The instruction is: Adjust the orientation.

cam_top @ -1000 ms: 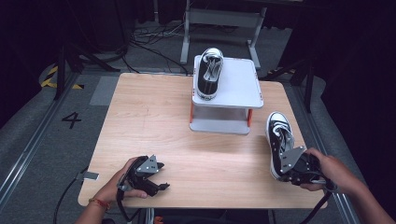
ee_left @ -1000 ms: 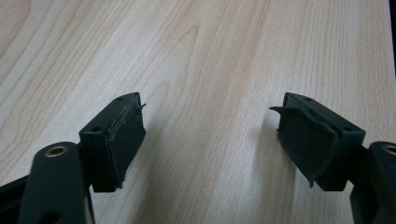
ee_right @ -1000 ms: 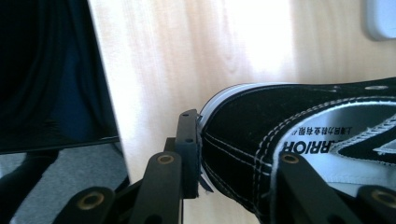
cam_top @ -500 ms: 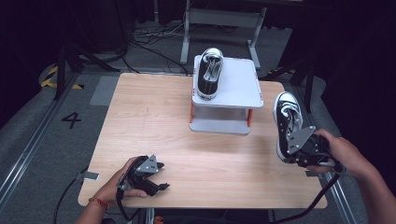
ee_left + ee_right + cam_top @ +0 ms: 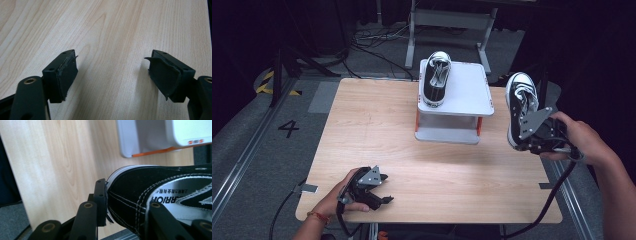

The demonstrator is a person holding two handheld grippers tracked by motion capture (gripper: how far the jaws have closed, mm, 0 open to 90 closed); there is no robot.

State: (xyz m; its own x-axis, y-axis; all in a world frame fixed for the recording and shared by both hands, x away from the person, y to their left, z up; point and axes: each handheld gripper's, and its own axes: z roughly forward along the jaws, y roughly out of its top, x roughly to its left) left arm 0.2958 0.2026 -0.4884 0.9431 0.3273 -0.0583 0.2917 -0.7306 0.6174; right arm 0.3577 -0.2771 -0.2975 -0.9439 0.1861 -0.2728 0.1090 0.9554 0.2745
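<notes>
The right gripper (image 5: 532, 131) clamps a black canvas sneaker with white rubber sole (image 5: 519, 102) above the pale wooden table (image 5: 377, 130)'s right edge; stitching shows close up. The left gripper (image 5: 112, 75) rests wide open on the wood.

High view above table (image 5: 377, 130) looking down, gripper views close along fingers, sharing tabletop

So the right gripper (image 5: 524, 131) has lifted its black-and-white sneaker (image 5: 520, 102) off the desk (image 5: 377, 130), now it's up in the air past the right edge, toe pointing away.
</notes>
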